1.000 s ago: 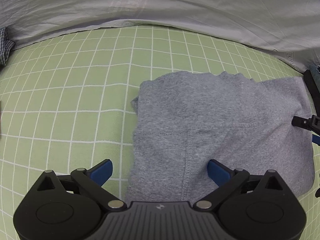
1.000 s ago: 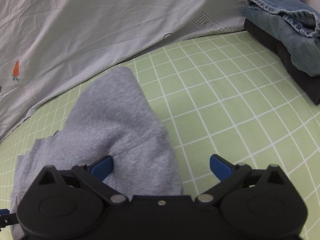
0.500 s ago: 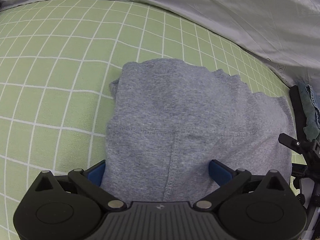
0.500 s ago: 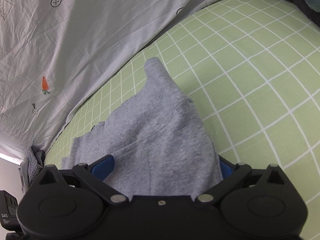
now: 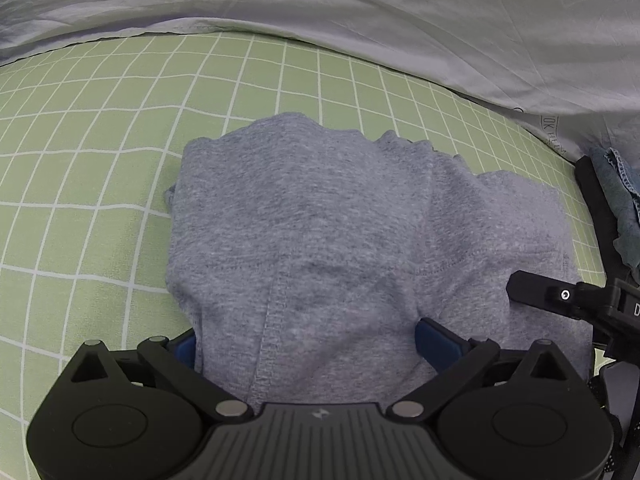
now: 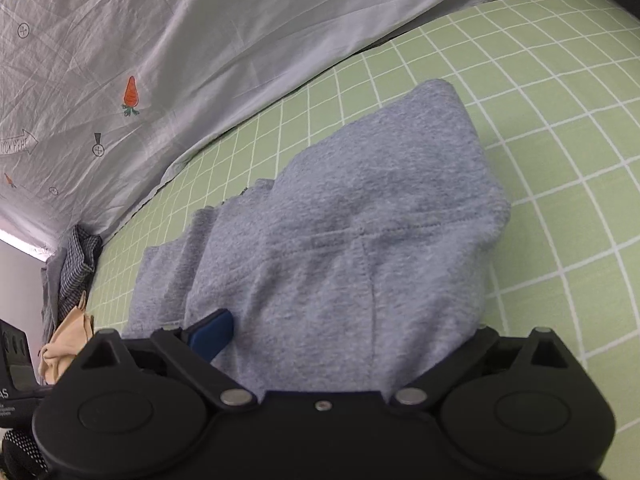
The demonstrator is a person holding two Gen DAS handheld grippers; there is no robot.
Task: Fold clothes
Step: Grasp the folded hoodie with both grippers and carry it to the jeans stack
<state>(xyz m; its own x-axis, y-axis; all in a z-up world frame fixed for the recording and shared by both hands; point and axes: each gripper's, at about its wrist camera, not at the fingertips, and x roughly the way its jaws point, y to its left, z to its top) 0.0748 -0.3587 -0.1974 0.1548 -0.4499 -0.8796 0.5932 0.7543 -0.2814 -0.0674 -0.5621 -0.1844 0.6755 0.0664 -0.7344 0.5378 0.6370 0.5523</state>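
Grey garment [image 5: 320, 232] hides one fingertip of both wide-spread left tongs [image 5: 308, 340] and right tongs [image 6: 340, 332].

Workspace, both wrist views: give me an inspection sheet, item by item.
Surface: green checked sheet.
Job's things: grey garment, folded, lying flat.
Clutter: denim pile at right; checked cloth and beige cloth at left.
Grippers: left gripper and right gripper open, fingers straddling the garment's near edge.
Cables: nothing seen.
Surroundings: white printed sheet along the far side.
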